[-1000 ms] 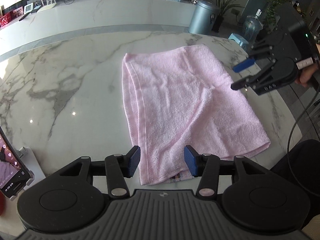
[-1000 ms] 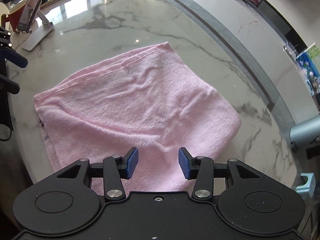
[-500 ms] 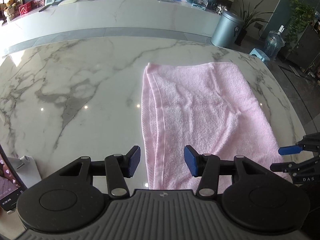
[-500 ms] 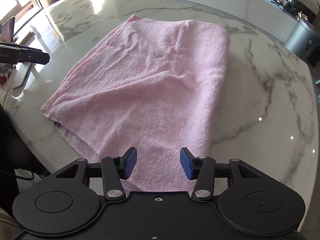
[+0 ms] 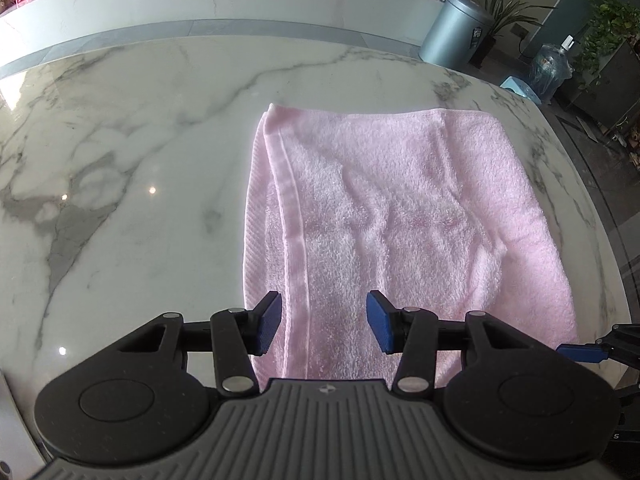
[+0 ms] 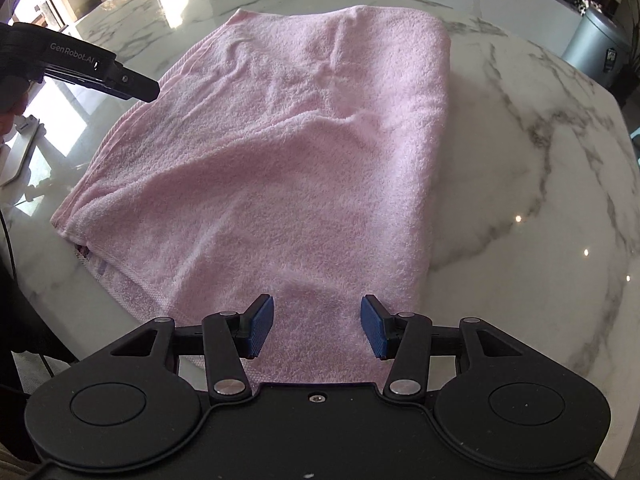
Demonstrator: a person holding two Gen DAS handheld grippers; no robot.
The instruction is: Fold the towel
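Item: pink towel [image 5: 400, 216], already doubled once, lying flat on the marble worktop [image 5: 120, 160] with its near hem at the worktop's front edge and a loose selvedge strip running along its left side. Change noted: over the last second both tools have come down and in toward that near hem; the left tool [image 5: 323, 328] now stands over the near-left corner, jaws closing a little but pads not yet on cloth, while the right tool [image 6: 316, 326] stands parted and empty over the near-right corner. Assessment: both are probably lined up to pinch the near hem for the next fold.
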